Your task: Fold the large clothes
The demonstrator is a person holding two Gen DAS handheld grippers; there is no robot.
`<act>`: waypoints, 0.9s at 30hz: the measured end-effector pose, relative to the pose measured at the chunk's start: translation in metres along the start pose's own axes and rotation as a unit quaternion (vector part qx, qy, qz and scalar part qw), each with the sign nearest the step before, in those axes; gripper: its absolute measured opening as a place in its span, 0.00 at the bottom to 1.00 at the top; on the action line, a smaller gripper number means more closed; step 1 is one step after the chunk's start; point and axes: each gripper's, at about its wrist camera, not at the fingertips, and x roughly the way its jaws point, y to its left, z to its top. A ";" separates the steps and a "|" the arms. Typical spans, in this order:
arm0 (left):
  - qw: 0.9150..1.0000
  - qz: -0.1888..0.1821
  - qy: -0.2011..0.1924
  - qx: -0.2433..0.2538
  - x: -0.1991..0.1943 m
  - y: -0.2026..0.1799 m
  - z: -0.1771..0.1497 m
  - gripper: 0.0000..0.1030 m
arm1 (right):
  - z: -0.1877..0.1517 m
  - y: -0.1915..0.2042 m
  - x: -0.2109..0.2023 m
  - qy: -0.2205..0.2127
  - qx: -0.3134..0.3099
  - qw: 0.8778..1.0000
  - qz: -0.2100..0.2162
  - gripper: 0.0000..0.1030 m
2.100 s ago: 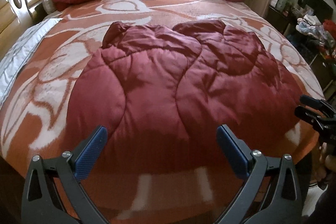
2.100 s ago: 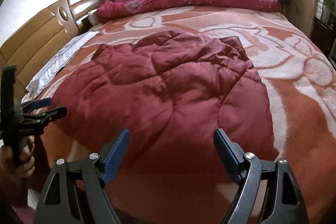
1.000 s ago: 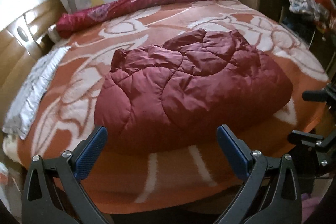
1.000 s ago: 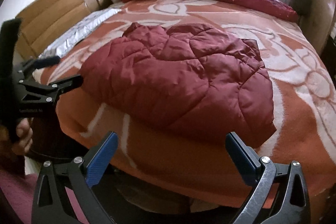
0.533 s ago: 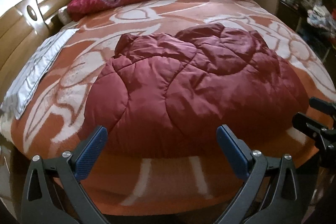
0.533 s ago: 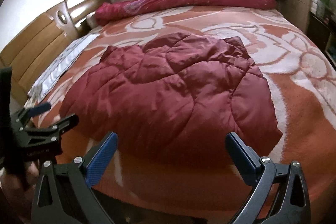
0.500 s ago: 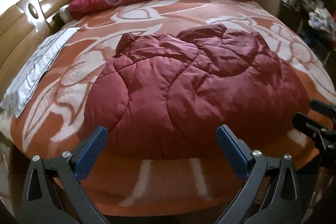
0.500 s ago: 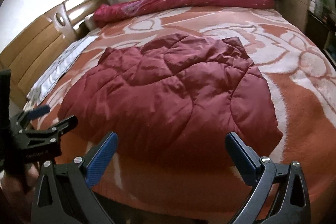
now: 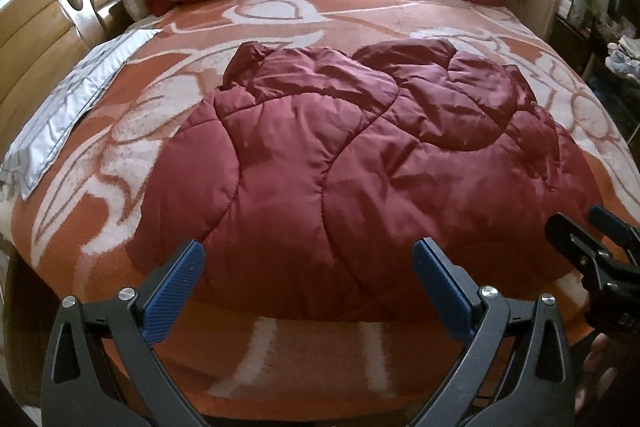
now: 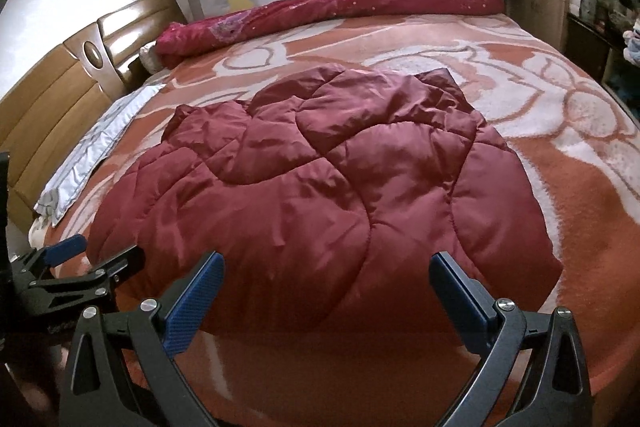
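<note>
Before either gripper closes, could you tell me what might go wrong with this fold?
1. The jacket is puffy and shiny, so thin pinches may slip out.
2. Its near hem lies close to the bed's edge; a pull this way could drag it off.
3. The left gripper and right gripper, both open, might also pinch the blanket underneath.

Left tongs (image 9: 306,287) and right tongs (image 10: 326,297), both spread wide and empty, held level side by side, pointing forward
</note>
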 end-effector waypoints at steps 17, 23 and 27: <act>1.000 -0.003 0.006 -0.001 0.003 -0.001 0.002 1.00 | 0.000 -0.003 0.007 0.009 -0.002 1.000 0.000 1.00; 1.000 -0.004 0.009 0.001 0.003 -0.002 0.001 1.00 | 0.000 -0.002 0.007 0.009 -0.002 1.000 -0.001 1.00; 1.000 -0.006 0.008 0.004 0.002 -0.003 0.000 1.00 | 0.000 -0.002 0.007 0.009 -0.003 1.000 0.001 1.00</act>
